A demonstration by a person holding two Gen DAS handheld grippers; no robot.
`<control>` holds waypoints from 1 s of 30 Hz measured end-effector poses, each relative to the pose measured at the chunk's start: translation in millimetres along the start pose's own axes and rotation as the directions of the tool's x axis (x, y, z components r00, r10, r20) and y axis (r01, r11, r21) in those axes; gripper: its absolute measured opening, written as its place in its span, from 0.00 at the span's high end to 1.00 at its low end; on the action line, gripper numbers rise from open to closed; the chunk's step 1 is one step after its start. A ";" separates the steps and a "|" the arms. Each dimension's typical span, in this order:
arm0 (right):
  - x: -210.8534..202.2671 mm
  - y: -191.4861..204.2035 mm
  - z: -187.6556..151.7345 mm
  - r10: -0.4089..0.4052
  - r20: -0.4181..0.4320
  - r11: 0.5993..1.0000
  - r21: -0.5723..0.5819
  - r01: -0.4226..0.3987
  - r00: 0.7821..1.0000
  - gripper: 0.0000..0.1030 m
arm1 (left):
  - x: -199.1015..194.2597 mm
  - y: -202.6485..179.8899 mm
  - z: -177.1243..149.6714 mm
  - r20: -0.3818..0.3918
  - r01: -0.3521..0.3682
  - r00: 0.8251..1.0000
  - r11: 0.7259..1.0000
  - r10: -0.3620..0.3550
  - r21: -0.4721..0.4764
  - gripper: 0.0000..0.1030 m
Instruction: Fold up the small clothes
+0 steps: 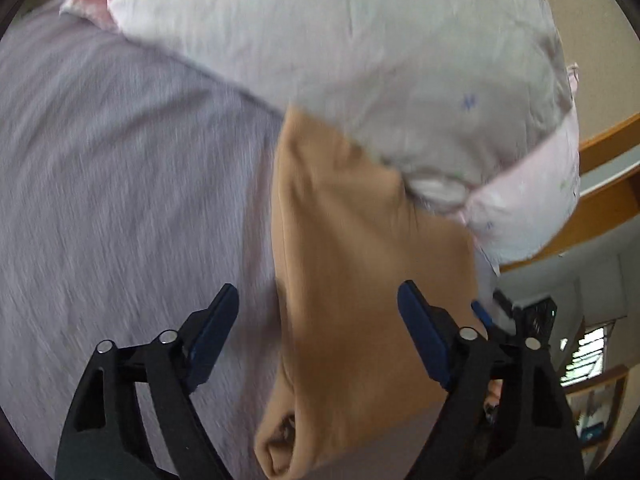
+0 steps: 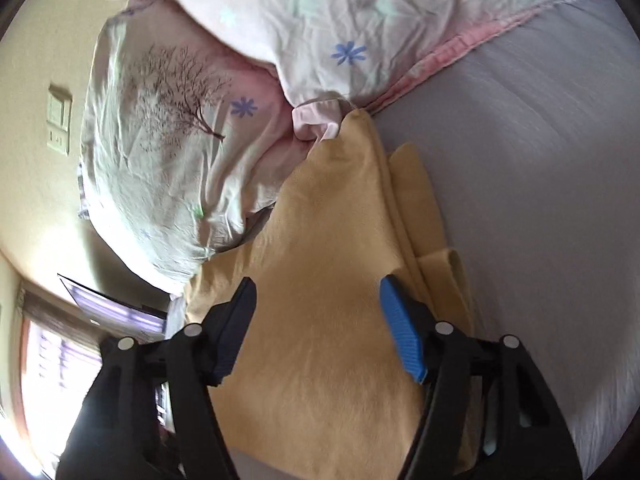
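Meanwhile, both tongs are hovering wide open and gripping nothing over a tan garment [image 2: 320, 320] lying partly folded on a grey bedsheet [image 2: 540, 160], its far end touching the floral pillows [image 2: 280, 12]. The right tongs [image 2: 318, 328] are poised above the broad top layer; the left tongs [image 1: 318, 332] are straddling the garment's long edge. Judging by the uneven layers at the side, each should be pinching a corner, lifting evenly and laying edge onto edge.
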State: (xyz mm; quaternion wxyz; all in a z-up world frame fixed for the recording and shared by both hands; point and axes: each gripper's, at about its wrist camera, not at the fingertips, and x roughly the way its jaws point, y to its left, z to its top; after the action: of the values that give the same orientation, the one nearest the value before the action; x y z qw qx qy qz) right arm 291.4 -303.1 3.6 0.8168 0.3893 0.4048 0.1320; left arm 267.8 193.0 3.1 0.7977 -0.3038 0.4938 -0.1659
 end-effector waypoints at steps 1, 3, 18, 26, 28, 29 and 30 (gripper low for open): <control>-4.2 5.0 -2.3 0.007 0.009 1.000 -0.012 -0.007 1.000 0.20 | 1.3 2.2 -5.8 -0.009 0.018 1.000 1.000 -0.018 -0.008 0.23; -13.6 16.6 -6.6 0.027 0.016 0.998 -0.060 -0.026 1.000 0.16 | 0.5 2.5 -16.2 0.002 0.039 0.999 0.999 -0.039 -0.006 0.23; -53.8 14.2 -17.3 0.113 0.029 0.987 -0.119 -0.109 0.993 0.12 | 12.1 -53.4 -7.7 0.048 0.047 0.998 0.994 -0.042 -0.100 0.83; -90.8 -20.2 -17.5 0.140 0.116 0.989 -0.063 -0.133 0.983 0.11 | 58.6 -240.1 -11.8 -0.007 0.118 0.993 0.965 -0.120 0.235 0.83; -97.1 -32.9 -16.6 0.128 0.134 0.992 -0.033 -0.124 0.983 0.11 | 98.3 -276.7 -29.5 -0.066 0.127 0.992 0.943 -0.112 0.306 0.83; -98.6 -37.7 -16.4 0.123 0.139 0.992 -0.020 -0.122 0.983 0.11 | 125.0 -295.1 -43.8 -0.100 0.116 0.991 0.929 -0.085 0.351 0.83; -100.3 -42.9 -16.6 0.118 0.142 0.993 -0.007 -0.118 0.983 0.11 | 150.7 -308.0 -57.7 -0.145 0.108 0.988 0.915 -0.056 0.389 0.83</control>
State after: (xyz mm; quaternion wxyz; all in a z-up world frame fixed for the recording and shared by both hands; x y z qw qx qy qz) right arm 210.5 -375.9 21.6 0.8341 0.4217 0.3217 0.1516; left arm 296.3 -144.8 80.4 0.8010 -0.1453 0.4880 -0.3151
